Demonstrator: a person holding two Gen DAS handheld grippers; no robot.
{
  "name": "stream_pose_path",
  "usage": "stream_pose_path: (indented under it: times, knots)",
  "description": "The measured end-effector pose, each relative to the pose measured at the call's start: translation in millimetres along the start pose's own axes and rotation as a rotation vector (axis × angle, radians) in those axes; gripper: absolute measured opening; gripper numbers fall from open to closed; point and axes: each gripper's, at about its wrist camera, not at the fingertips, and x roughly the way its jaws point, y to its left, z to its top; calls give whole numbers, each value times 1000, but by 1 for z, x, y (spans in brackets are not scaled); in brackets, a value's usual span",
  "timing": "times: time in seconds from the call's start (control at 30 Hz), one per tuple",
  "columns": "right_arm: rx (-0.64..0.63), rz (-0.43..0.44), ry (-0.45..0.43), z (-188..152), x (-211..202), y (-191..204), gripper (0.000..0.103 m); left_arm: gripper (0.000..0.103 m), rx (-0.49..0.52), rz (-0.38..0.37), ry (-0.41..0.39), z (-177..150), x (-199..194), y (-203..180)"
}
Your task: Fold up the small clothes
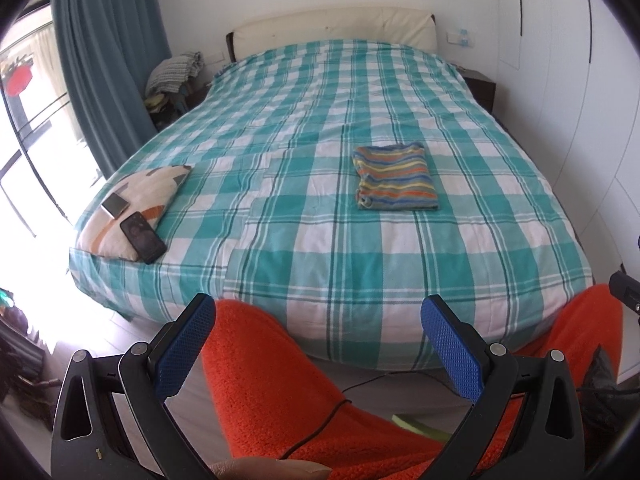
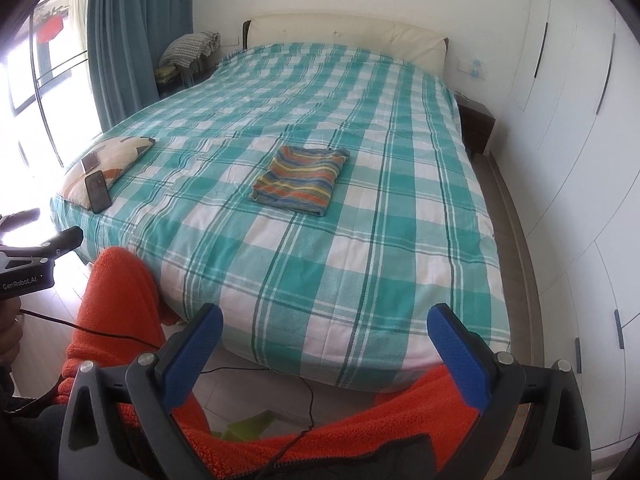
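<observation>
Lying flat at one o'clock on the teal-and-white checked bedspread (image 1: 360, 264), a folded rainbow-striped knit garment (image 1: 394, 178) looks light and floppy, best pinched at a near corner; left gripper (image 1: 318, 344) and right gripper (image 2: 324, 354) hang spread, empty.

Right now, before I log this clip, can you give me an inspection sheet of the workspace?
Surface: bed with teal-and-white checked bedspread, smooth and flat.
Job's things: one striped garment, lying folded in a neat rectangle on the near half of the bed.
Clutter: patterned cushion at the bed's near left corner, with two phones on it.
Grippers: left gripper and right gripper both open, empty, held back over the person's orange-clad legs, short of the bed.
Cables: black cable on the floor at the bed's foot.
Surroundings: teal curtain and bright window to the left, white wardrobe to the right, cream headboard.
</observation>
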Motion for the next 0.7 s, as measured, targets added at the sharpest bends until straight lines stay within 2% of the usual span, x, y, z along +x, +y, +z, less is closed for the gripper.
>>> stream_pose_path:
  times: [0.2,0.7]
  knots:
    - [-31,20,-30,5,-7,18,101,103,-4,-22,3,-3,-1,1]
    - [-5,10,-26,3,-7,15,101,103,-17,-62,-32,-2,-8,-2]
